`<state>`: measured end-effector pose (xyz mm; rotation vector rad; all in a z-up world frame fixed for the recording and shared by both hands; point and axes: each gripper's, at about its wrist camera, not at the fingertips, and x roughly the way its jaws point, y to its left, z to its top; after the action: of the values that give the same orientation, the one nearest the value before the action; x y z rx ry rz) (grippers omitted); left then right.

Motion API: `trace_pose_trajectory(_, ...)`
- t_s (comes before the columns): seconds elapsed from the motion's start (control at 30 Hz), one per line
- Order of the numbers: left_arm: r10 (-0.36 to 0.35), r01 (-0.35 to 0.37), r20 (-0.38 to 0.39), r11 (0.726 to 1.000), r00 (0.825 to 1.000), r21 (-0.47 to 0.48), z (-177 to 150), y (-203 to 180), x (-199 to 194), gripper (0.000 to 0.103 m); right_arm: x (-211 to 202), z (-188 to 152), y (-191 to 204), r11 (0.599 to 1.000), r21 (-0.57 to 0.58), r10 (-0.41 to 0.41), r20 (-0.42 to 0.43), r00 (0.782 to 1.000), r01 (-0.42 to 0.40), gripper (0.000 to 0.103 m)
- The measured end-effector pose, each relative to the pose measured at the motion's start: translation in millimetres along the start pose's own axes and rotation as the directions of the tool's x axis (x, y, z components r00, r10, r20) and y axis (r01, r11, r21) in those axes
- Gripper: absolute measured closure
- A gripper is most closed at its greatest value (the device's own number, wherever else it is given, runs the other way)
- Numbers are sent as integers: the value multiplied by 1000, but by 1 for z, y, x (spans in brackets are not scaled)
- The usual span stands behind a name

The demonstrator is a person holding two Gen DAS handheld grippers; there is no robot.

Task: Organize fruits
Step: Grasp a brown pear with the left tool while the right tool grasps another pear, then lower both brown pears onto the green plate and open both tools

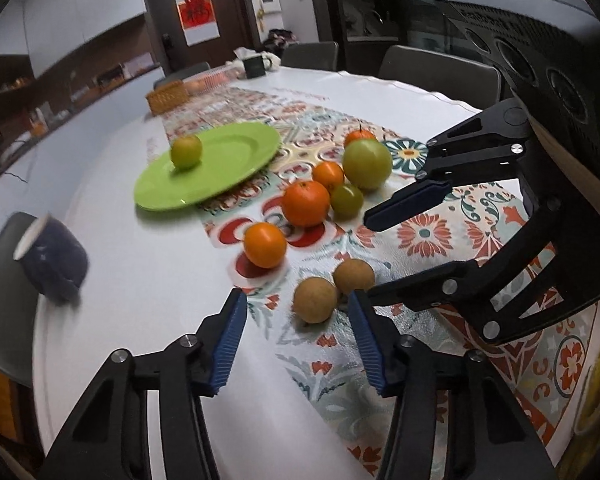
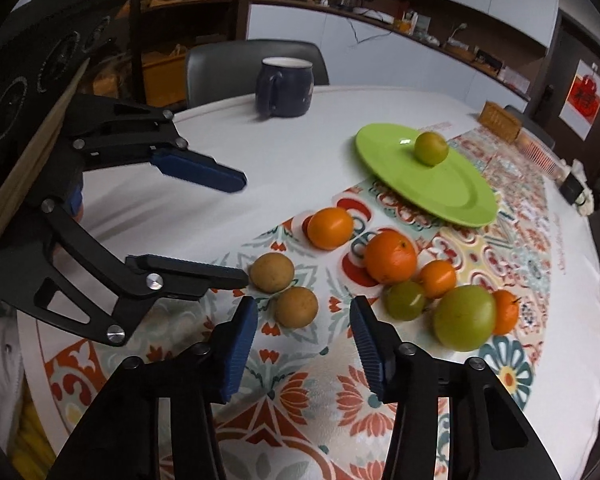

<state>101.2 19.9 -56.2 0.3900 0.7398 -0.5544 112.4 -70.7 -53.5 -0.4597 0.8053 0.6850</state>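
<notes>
Two grippers hover over fruit scattered on a patterned runner point(image 1: 440, 240) across the desk point(image 1: 148, 280). Left gripper point(image 1: 298, 340) and right gripper point(image 2: 304, 344) both have fingers released, grasping nothing. Two brown fruits point(image 1: 315, 300) lie just ahead at 12 o'clock. One green fruit point(image 2: 431, 148) sits on the green plate point(image 2: 460, 196) at 1 o'clock.

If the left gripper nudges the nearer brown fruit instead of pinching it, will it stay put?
Probably not. The nearer brown fruit is round on flat cloth, so it likely rolls. It touches the second brown fruit, which may shift too. Its matte skin looks grippable.
</notes>
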Motion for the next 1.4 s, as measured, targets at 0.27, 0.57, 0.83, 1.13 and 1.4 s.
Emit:
trace_pose_trajectory(0.27, -36, 36, -27, 999, 999, -1, -1, 1, 13, 59, 13, -2, -3, 999, 4, 45, -15, 999, -45, 61)
trace_pose_trajectory(0.57, -70, 68, -65, 997, 995, -46, 2, 6, 27, 64, 23, -4, -10, 996, 33, 79, -19, 997, -79, 69)
trace_pose_trajectory(0.83, -77, 68, -80, 992, 994, -108, 4, 3, 29, 75, 19, -8, -15, 994, 83, 67, 2, 998, -67, 75)
trace_pose_trajectory(1.13, -23, 11, -60, 982, 998, -187, 14, -1, 10, 75, 1, -8, -25, 983, 171, 55, 58, 997, -64, 74)
trace_pose_trajectory(1.4, 34, -37, -16, 971, 999, -238, 28, -7, -15, 75, -26, -5, -33, 973, 224, 20, 134, 991, -49, 74)
